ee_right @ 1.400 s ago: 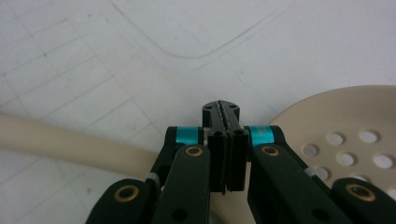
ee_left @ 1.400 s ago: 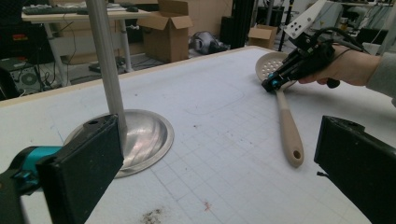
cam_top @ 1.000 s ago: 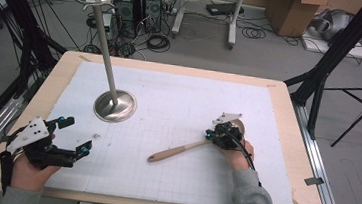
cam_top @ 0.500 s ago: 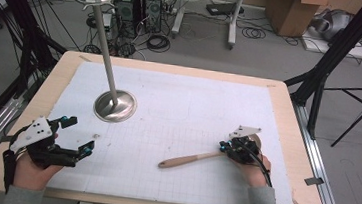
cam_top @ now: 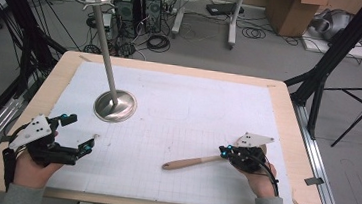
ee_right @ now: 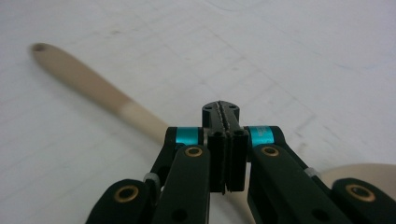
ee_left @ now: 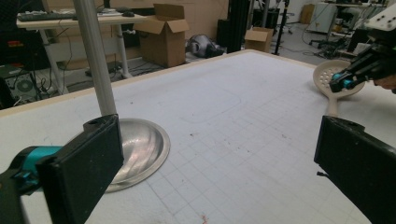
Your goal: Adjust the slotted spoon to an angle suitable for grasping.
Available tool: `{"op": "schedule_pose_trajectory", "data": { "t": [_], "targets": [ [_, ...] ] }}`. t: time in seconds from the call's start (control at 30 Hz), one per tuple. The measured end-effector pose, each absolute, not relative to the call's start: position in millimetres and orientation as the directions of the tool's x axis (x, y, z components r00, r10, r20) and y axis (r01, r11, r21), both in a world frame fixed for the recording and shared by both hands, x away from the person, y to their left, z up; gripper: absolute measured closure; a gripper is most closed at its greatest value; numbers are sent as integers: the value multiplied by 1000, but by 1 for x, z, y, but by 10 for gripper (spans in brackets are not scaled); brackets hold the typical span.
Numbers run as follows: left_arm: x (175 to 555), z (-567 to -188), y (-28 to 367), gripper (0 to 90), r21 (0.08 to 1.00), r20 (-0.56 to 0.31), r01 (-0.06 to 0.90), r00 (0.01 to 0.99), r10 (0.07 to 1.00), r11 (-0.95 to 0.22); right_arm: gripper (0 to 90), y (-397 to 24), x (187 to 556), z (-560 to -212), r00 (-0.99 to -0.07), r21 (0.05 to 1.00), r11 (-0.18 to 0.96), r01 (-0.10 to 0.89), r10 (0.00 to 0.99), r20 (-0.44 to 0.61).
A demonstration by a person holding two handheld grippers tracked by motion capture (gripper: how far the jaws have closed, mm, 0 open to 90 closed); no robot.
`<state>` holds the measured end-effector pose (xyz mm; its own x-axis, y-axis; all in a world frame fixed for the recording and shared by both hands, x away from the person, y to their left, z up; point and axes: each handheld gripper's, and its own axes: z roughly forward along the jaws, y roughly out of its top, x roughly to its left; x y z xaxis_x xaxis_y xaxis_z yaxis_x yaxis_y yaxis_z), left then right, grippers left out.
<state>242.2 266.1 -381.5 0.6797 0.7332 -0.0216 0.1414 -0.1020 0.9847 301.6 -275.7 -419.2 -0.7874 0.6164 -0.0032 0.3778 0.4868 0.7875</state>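
Wooden spoon [cam_top: 191,161] lies flat on the white gridded mat [cam_top: 178,112], near the front right of the table [cam_top: 289,107]. Handle tan at its free end, paler toward the bowl; small hole at the handle tip, seen in the right gripper view [ee_right: 79,77]. Handle tip points toward the table's middle front. Bowel end is under the right gripper; in the left gripper view the bowl [ee_left: 334,81] is pale, round and perforated with small holes.

Right gripper [cam_top: 228,152] sits over the spoon's neck, held by the right hand [cam_top: 257,172] at the front right edge. Its own view shows the jaws pressed together face to face above the spoon, with nothing between the pads; spoon passes beneath them. Whether the jaws touch the spoon cannot be told.

Left gripper [cam_top: 78,132] rests at the front left of the mat in the left hand [cam_top: 32,165], jaws spread wide, nothing between them, well apart from the spoon.

Metal stand [cam_top: 113,103]: domed shiny base on the mat's left rear, thin pole rising tilted in the high view, hooks at the top. It stands between neither gripper and the spoon. Cardboard boxes [cam_top: 290,12] and cables on the floor beyond.
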Motion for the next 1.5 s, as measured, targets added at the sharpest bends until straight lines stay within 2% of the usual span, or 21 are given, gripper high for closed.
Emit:
{"op": "schedule_pose_trajectory", "data": {
  "t": [0.2,0.4,0.67,0.97,1.13,1.47,1.5],
  "targets": [
    [242,-381,265,18,985,-17,138,681,732,-105,900,-254,280,-421,-856,803,502,322,516,21],
    [243,-381,264,18,985,-17,137,684,729,-105,900,-223,273,-429,-912,803,544,242,411,-4],
    [242,-381,267,18,985,-18,139,679,734,-104,900,-199,280,-442,-928,778,578,248,373,19],
    [238,-380,270,18,986,-18,137,673,739,-100,900,-187,295,-448,-910,779,561,280,415,28],
    [236,-381,271,18,985,-20,140,671,742,-101,900,-174,313,-447,-874,770,561,305,486,-8],
    [232,-381,275,17,986,-23,138,665,747,-92,900,-160,342,-447,-825,772,530,351,565,-13],
    [231,-380,275,17,986,-22,137,663,748,-92,900,-160,351,-447,-811,779,500,377,584,18]
  ]
}}
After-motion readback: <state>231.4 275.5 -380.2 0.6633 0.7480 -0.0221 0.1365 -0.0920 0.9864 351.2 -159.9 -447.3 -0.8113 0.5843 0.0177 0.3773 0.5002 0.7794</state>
